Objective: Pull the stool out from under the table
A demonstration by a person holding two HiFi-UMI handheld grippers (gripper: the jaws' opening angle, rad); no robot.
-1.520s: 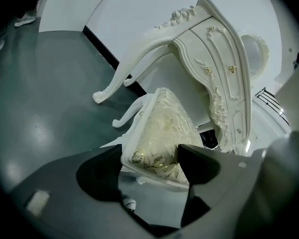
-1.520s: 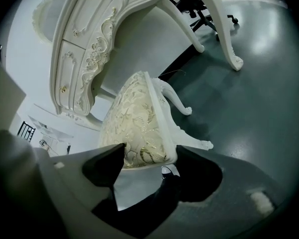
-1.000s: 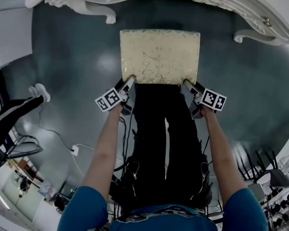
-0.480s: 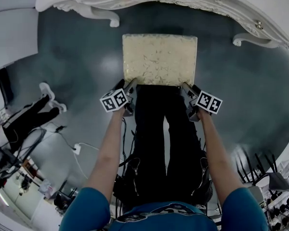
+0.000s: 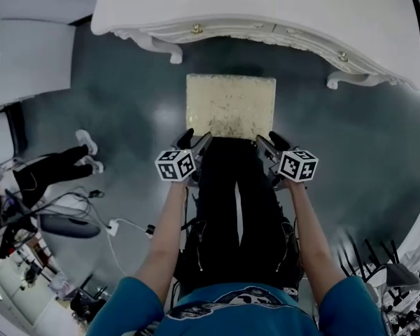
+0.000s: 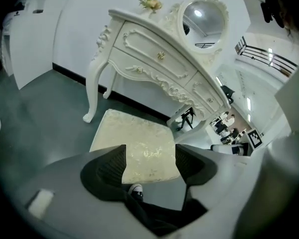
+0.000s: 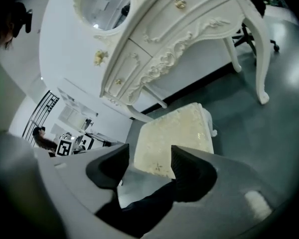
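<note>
Head view: stool (image 5: pixel 230 107) legs hidden under cushion; table (image 5: pixel 266 5) far side cut off.

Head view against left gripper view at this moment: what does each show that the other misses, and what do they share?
Only the head view: the person's forearms and a white cable on the floor. Only the left gripper view: the oval mirror and the flowers on the table top. Both: the stool, standing out in front of the white table, and the left gripper, whose jaws have just been closing but stand apart, gripping nothing.
</note>
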